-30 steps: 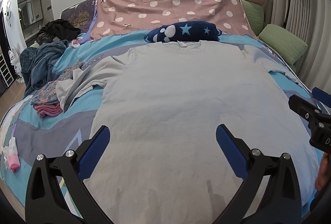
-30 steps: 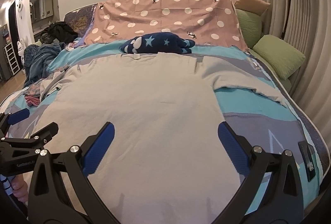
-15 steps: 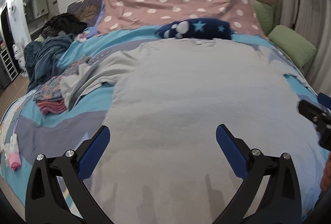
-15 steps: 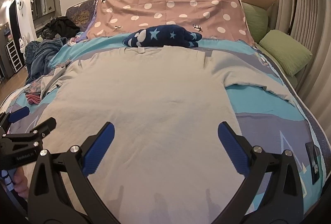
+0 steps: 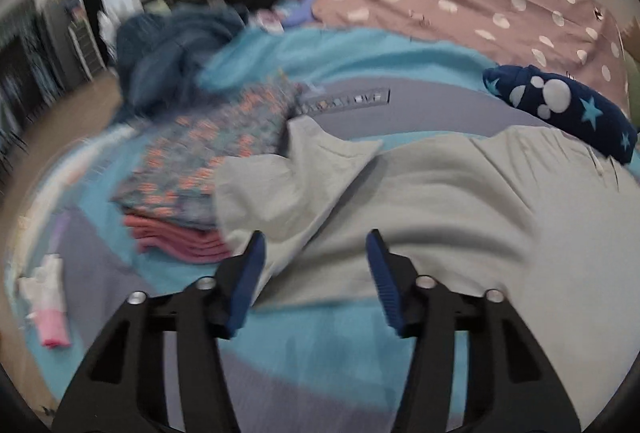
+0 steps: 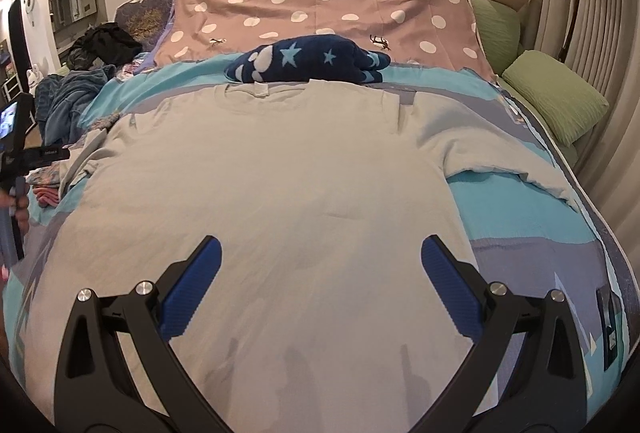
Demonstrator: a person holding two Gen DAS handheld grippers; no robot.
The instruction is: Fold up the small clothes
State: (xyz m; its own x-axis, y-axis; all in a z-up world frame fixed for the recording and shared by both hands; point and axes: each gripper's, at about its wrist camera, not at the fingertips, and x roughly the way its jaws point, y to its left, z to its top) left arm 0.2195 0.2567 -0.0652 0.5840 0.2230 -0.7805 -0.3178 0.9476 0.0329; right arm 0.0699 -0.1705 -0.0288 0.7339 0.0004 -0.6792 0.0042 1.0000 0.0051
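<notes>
I see the grey shirt (image 6: 280, 185) spread flat on the bed (image 6: 520, 217). My left gripper (image 5: 316, 257) hovers over its left sleeve (image 5: 288, 189), jaws closing, nothing pinched. My right gripper (image 6: 320, 265) hangs over the near hem, jaws wide, empty.

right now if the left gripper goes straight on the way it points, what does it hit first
Most likely the grey shirt, at its left sleeve, which lies between the closing fingers of the left gripper. The picture is blurred, so depth is uncertain.

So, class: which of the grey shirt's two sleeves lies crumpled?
The sleeve in front of the left gripper, beside the folded pile; the other sleeve lies spread out.
</notes>
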